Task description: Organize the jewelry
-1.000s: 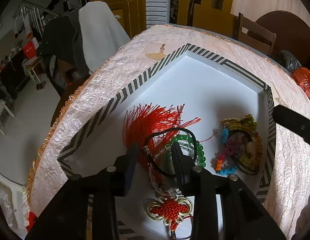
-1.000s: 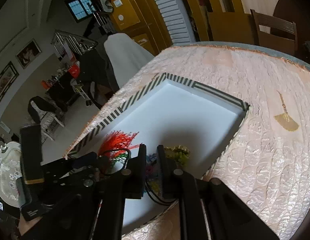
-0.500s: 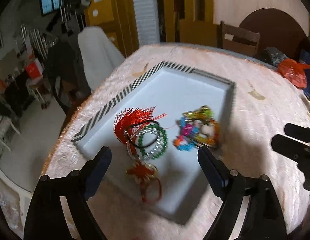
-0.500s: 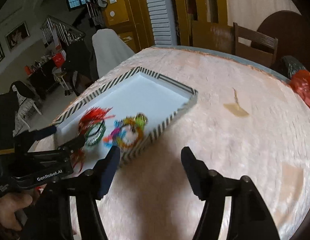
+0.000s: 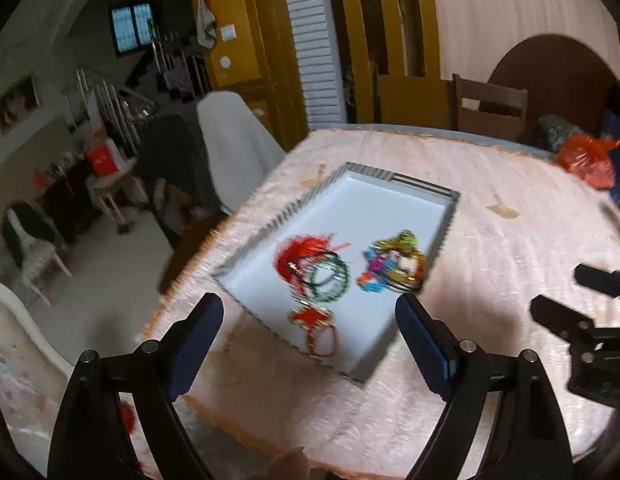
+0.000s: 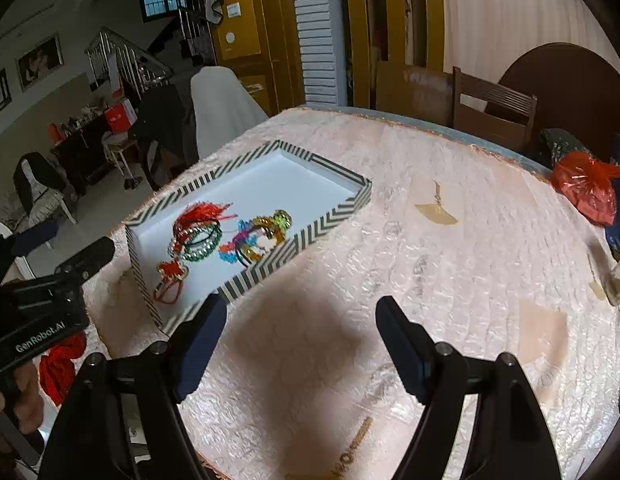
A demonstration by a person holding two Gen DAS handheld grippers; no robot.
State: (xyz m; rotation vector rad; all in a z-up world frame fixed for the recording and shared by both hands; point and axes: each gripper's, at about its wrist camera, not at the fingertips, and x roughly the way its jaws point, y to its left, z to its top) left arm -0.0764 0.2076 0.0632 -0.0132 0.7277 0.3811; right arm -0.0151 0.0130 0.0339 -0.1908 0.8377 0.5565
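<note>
A striped-rim tray (image 5: 423, 190) with a white floor lies on the pink tablecloth. In it are a red tassel (image 5: 298, 250), a green bead bracelet (image 5: 329, 280), a red knot pendant (image 5: 311, 316) and a colourful bracelet bundle (image 5: 393, 266). My left gripper (image 5: 308, 308) hovers above the tray's near end, wide open and empty. My right gripper (image 6: 302, 308) hangs over bare cloth to the right of the tray (image 6: 321, 224); its jaws are opening with nothing between them. The right wrist view also shows the tassel (image 6: 198, 214), the bundle (image 6: 258, 236) and the left gripper (image 6: 60, 246).
A red plastic bag (image 6: 585, 184) lies at the table's far right. A wooden chair (image 6: 493, 112) and a white-draped chair (image 6: 222, 108) stand behind the table. Gold fan-shaped patches (image 6: 435, 212) mark the cloth. The table edge drops off left of the tray.
Both grippers were down in the tray, nearly shut around jewelry. They have opened, let go and pulled back and up. The jewelry stays in the tray.
</note>
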